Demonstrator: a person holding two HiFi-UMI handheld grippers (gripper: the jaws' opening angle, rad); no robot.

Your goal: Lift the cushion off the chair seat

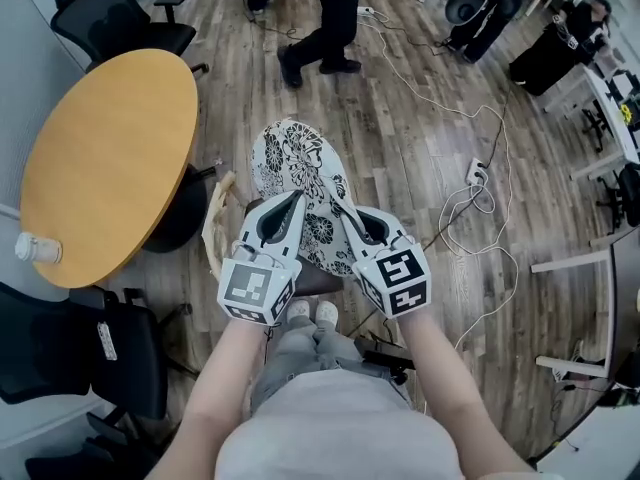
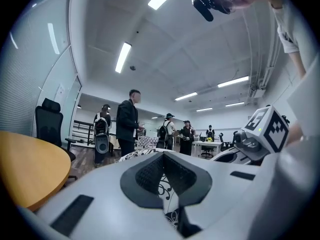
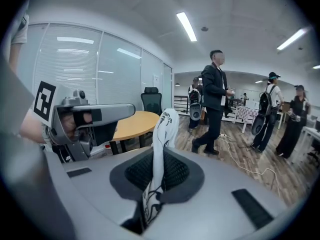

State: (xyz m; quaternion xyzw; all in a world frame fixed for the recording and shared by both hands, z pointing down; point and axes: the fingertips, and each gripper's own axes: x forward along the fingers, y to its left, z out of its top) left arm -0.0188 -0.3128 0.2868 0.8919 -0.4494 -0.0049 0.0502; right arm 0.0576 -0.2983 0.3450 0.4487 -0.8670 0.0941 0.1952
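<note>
We look down on a wood-plank floor (image 1: 420,138). At the left stands a round wooden table (image 1: 110,163) with a clear bottle (image 1: 38,249) near its edge. A black office chair (image 1: 120,18) sits beyond it and a second office chair (image 1: 100,358) sits nearer us. White cables (image 1: 440,98) trail across the floor to a power strip (image 1: 477,173). A person in dark clothes (image 1: 325,28) stands near the top. From lower down we see ceiling strip lights (image 2: 123,56), a glass wall with blinds (image 3: 90,69) and more people (image 2: 167,131) standing at the far end of the room.
</note>
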